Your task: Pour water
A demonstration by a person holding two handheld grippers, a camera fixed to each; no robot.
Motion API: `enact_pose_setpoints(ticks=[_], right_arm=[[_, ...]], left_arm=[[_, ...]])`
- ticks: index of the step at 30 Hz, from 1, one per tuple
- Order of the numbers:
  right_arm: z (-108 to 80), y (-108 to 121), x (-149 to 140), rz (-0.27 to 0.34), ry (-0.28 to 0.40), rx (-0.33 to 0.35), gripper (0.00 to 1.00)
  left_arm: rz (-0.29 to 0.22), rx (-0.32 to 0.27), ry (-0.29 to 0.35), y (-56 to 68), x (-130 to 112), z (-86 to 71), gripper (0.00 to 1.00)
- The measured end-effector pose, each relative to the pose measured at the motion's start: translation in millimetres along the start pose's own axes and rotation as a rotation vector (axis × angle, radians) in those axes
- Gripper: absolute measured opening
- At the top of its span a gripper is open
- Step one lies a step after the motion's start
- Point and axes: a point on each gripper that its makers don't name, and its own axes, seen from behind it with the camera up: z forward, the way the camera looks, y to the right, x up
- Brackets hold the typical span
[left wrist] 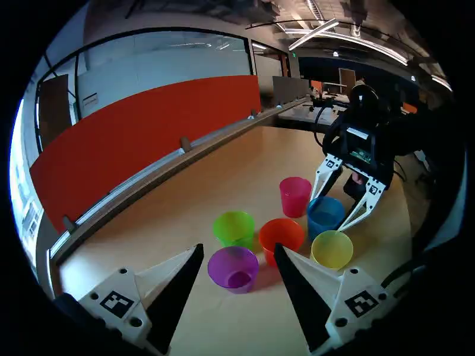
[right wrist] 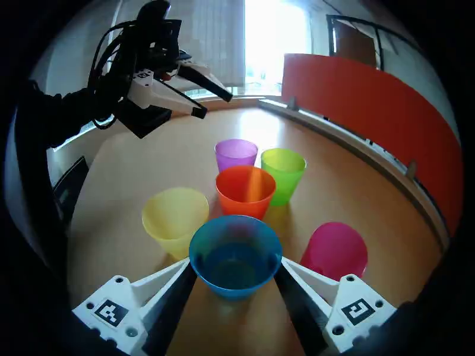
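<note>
**A:** Where's the water?

**B:** In the blue cup [right wrist: 236, 282]. There's water [right wrist: 230, 267] in the bottom of it. The cup stands on the tabletop [left wrist: 196, 196] at the right of a cluster of six, as the left gripper view has it.

**A:** And the right gripper [right wrist: 236, 264]?

**B:** Its jaws are spread wide to either side of the blue cup, close against its wall. I cannot tell whether they press on it.

**A:** The left gripper [left wrist: 237, 245]?

**B:** Its jaws are released and wide apart. The purple cup [left wrist: 233, 272] stands just beyond the tips, in line with the gap, and neither finger touches it.

**A:** The other cups?

**B:** In the left gripper view, the green cup [left wrist: 234, 228] is just behind the purple one, with the orange cup [left wrist: 281, 234] to its right. The yellow cup [left wrist: 332, 249] is near right, beside the blue one. The pink cup [left wrist: 294, 196] is farthest. All of them stand upright. A red partition [left wrist: 148, 130] runs along the far left edge of the tabletop.
</note>
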Motion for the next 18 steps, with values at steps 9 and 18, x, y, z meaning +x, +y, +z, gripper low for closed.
enact_pose_setpoints(ticks=[9,18], right_arm=[[-15.2,-0.3,19.3,-0.014,0.044,-0.018,0.88],[-31.7,3.3,42.5,-0.019,0.101,-0.045,0.88]], left_arm=[[0.005,0.005,0.008,0.1,5.1,-2.3,0.87],[0.01,0.004,0.013,1.4,10.5,-2.4,0.87]])
